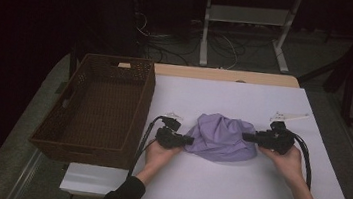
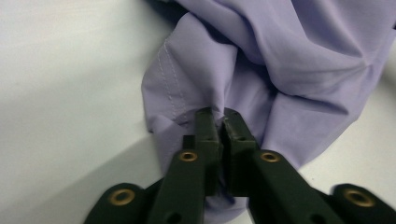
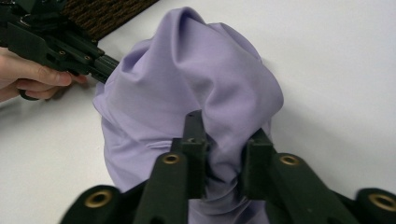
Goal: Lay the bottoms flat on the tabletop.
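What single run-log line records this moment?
left hand-held gripper: shut on purple cloth | right hand-held gripper: pinching cloth fold | basket: empty

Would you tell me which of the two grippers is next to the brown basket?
The left gripper, pinching the purple cloth on the side toward the basket; the right gripper grips its far side.

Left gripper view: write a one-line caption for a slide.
The left gripper pinches a stitched edge of the crumpled lilac cloth lying on the white table.
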### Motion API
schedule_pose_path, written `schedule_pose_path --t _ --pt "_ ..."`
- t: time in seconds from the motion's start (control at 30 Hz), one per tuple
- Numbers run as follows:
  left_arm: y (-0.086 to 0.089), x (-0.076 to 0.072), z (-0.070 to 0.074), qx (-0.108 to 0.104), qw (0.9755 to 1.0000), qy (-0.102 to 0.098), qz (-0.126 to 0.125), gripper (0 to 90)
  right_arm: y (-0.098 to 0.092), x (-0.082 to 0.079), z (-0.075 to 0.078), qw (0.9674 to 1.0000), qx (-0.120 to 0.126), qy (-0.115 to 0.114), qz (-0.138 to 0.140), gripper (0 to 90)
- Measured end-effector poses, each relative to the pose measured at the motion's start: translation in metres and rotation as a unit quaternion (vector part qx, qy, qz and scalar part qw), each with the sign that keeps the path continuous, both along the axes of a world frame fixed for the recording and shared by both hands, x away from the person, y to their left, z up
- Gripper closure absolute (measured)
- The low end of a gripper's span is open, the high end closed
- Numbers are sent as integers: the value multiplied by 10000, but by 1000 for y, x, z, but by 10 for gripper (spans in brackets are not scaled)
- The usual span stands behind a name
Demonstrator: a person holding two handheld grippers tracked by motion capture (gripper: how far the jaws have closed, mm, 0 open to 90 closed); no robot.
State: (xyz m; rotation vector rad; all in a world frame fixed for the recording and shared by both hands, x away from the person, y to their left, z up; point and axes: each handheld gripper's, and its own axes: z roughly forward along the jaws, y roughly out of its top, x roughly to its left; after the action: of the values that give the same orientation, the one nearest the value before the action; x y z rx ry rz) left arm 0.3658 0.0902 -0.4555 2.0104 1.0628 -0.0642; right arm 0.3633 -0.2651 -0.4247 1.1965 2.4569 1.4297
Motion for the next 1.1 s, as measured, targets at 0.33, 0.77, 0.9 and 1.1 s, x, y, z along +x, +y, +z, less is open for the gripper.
schedule_pose_path --t 0.33,0.77,0.9,1.1 --pt "11 -6 20 -260 9981 -469 296 882 8 34 21 9988 -78 -396 -263 789" --pt "3 -17 21 -329 9989 -341 -31 881 12 53 21 9988 -182 -298 -342 768" --pt "-4 -19 14 -295 9992 -221 -182 879 4 46 12 9975 -165 -156 -676 640" --pt "-8 -21 13 -242 9990 -223 -295 878 1 30 33 9952 -49 -401 -893 470"
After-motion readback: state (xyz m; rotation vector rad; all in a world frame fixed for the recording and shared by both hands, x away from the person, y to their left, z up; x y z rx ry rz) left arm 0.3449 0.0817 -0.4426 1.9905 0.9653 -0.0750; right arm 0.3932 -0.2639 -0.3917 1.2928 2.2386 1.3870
